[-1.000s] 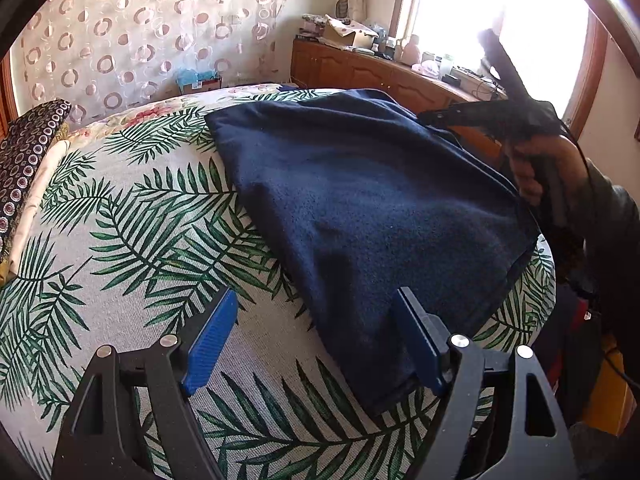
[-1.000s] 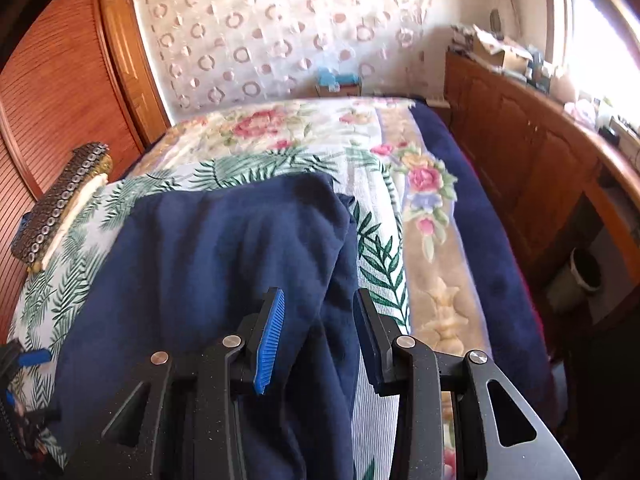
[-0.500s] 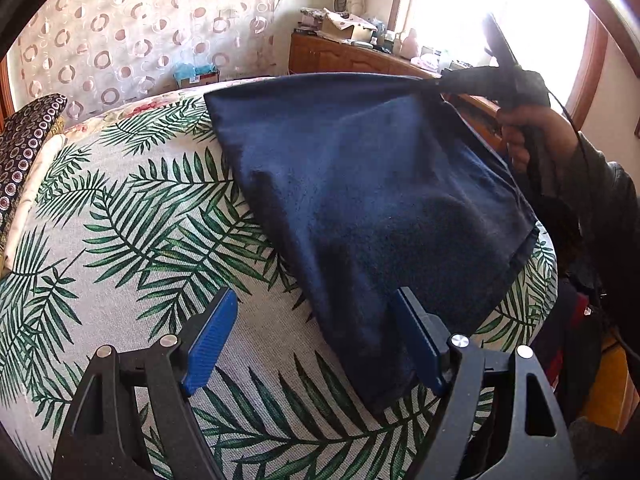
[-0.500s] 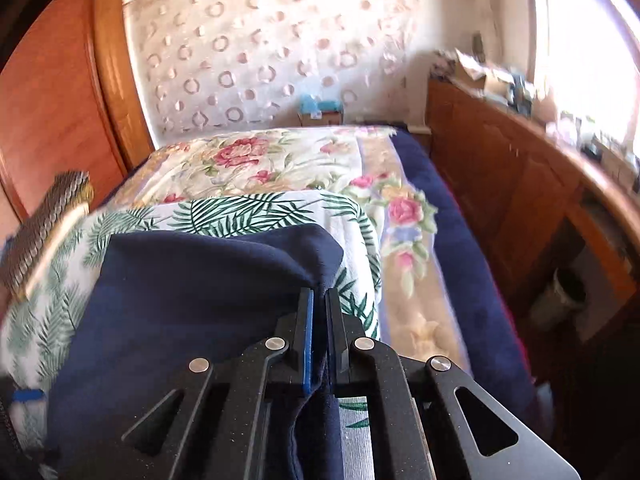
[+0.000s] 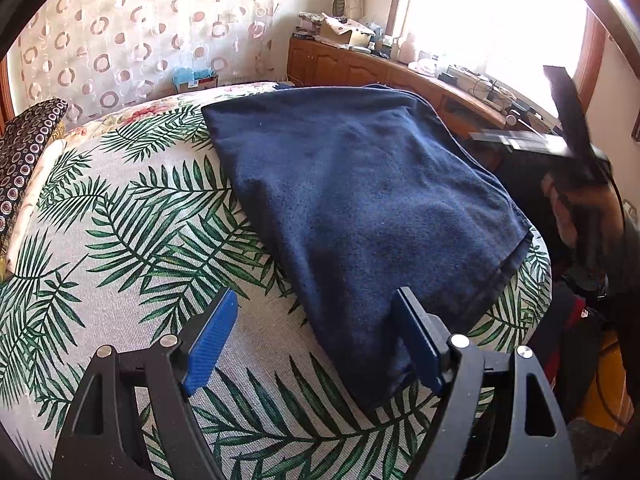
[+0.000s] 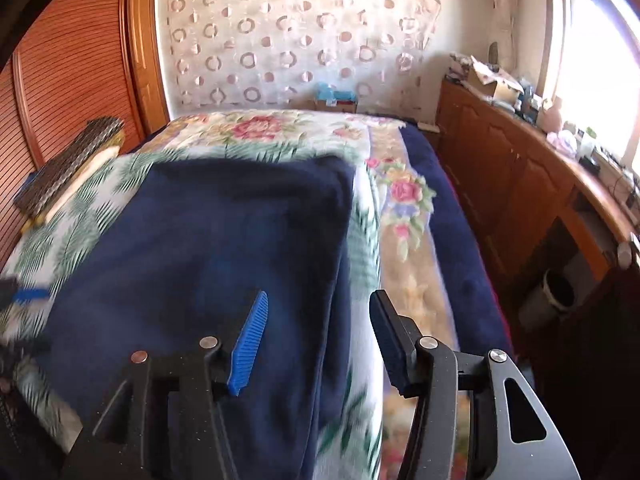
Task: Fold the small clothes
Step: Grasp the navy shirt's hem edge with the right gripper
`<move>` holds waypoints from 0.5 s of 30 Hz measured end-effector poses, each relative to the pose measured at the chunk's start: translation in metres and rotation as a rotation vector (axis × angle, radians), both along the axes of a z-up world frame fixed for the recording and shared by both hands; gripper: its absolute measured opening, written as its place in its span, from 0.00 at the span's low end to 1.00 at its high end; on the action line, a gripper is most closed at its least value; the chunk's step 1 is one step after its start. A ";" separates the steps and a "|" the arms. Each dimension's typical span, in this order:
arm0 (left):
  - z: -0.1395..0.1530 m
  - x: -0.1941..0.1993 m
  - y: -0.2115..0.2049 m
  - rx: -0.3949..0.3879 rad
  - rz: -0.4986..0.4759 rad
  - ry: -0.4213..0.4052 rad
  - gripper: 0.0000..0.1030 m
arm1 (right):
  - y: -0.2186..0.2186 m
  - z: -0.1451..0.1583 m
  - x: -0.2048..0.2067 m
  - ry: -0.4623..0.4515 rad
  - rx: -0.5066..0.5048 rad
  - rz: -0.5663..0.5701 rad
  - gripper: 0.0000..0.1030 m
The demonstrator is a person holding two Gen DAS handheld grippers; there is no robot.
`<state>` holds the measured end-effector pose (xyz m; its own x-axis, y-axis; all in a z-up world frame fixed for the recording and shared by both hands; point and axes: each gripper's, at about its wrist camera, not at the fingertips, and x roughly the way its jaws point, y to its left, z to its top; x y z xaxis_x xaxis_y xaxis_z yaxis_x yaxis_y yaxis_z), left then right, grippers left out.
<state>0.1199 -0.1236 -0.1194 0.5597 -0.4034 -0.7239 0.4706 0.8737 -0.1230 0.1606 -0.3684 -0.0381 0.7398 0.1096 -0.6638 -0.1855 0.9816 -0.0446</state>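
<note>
A navy garment (image 5: 360, 200) lies spread flat on the palm-leaf sheet (image 5: 132, 240) of the bed. My left gripper (image 5: 316, 312) hangs open over its near corner, the right finger above the cloth and the left finger above bare sheet. In the right wrist view the garment (image 6: 224, 248) fills the left half. My right gripper (image 6: 320, 312) is opening above the cloth's right edge, and its pads touch nothing. From the left wrist view the right gripper (image 5: 520, 140) is a blur off the bed's right side, held by a hand (image 5: 580, 208).
A dark patterned cushion (image 5: 24, 152) rests at the bed's left edge. A wooden cabinet (image 6: 520, 184) loaded with clutter runs under the window on the right, with a waste bin (image 6: 556, 296) on the floor beside it. A wooden wardrobe (image 6: 72, 72) stands on the left.
The right gripper shut on the garment's right edge and pulled it up taut, then let go and drew back to the right. The cloth lies flat again. The left gripper has kept still.
</note>
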 end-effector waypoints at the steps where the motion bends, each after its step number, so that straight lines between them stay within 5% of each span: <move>1: 0.000 0.000 0.000 0.001 0.001 -0.001 0.78 | -0.002 -0.002 -0.010 0.002 0.007 -0.006 0.53; 7: 0.000 0.000 -0.004 0.006 -0.004 0.001 0.78 | -0.008 -0.010 -0.053 0.029 0.024 -0.037 0.53; 15: -0.003 0.001 -0.005 -0.001 0.000 0.007 0.78 | -0.004 -0.010 -0.061 0.068 0.024 -0.050 0.53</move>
<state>0.1205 -0.1289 -0.1223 0.5545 -0.4039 -0.7276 0.4693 0.8738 -0.1273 0.0998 -0.3720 -0.0477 0.6981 0.0900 -0.7103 -0.1375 0.9905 -0.0097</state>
